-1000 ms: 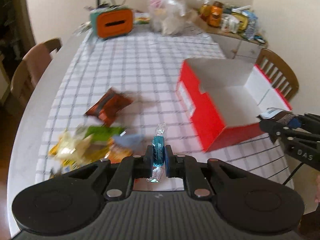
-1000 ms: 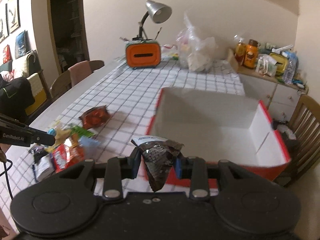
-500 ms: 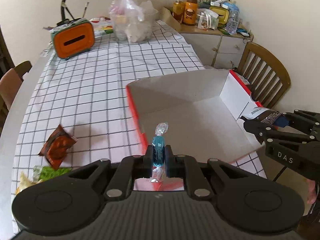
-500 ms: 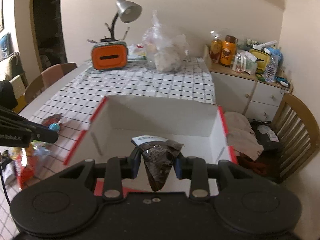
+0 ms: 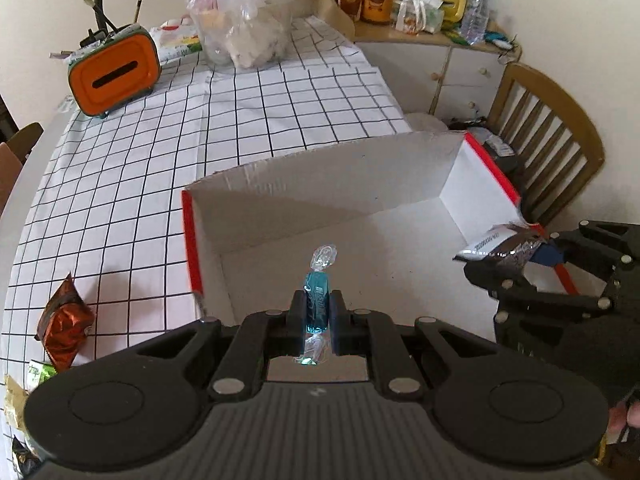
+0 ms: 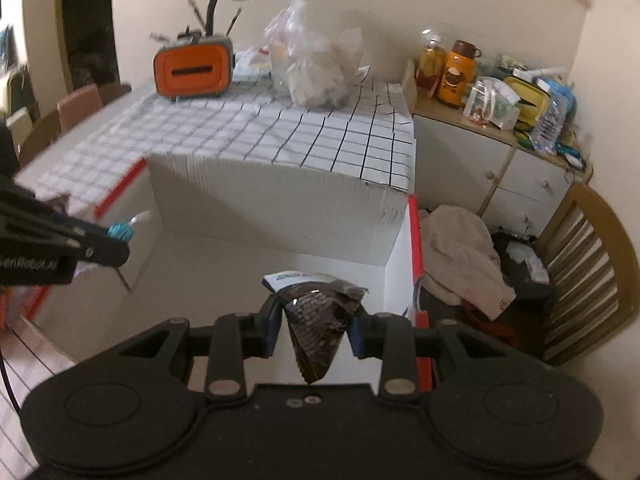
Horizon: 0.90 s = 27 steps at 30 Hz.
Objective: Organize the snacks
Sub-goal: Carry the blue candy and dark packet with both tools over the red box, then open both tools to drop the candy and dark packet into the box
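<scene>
Left gripper (image 5: pixel 317 316), jaws pressed onto a small blue candy in a clear twisted wrapper (image 5: pixel 317 300); the candy stands upright between the fingers, above the near left part of the open white cardboard box with red outer walls (image 5: pixel 332 184). Right gripper (image 6: pixel 314 328), jaws pinching a dark crinkled foil snack packet with a white printed end (image 6: pixel 316 320), held above the near right corner of the same box; in the left wrist view this packet (image 5: pixel 500 242) hangs at the box's right wall. The box rests on a white tablecloth with a black grid (image 5: pixel 160 152). On the cloth left of the box lies a copper-brown foil snack pouch (image 5: pixel 64 324). At the far end stand an orange tissue holder with a dark slot (image 5: pixel 114 74) and a clear plastic bag (image 5: pixel 240 20). A wooden slat-back chair (image 5: pixel 548 136) stands to the right.
</scene>
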{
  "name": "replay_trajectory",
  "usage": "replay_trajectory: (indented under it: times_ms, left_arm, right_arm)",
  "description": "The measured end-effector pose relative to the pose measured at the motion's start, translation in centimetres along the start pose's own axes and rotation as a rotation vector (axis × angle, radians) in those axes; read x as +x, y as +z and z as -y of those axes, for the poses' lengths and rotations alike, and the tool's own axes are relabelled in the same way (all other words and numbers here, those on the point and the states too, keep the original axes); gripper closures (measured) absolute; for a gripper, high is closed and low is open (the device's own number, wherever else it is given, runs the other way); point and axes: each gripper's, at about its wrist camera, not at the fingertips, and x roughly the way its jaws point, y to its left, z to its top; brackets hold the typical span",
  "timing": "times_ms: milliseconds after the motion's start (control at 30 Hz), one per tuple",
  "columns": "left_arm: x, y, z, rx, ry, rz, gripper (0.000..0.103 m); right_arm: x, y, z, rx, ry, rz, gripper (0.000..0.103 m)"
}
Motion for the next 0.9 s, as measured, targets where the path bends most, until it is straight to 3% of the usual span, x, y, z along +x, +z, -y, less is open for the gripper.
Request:
replay_trajectory:
  times_ms: [433, 733, 900]
  left_arm:
    - [5.0, 0.5, 2.2, 0.073, 0.130, -0.152, 0.092]
    - [6.2, 0.7, 2.9, 0.096, 0.169, -0.222, 0.092]
    - [6.1, 0.6, 2.7, 0.075, 0.156, -0.232, 0.091]
  right_arm:
    - [4.4, 0.1, -0.3, -0.089, 0.047, -0.138, 0.070]
    - [5.6, -0.6, 0.5, -0.065, 0.094, -0.216, 0.070]
    - [5.4, -0.9, 0.3, -0.070, 0.106, -0.218, 0.070]
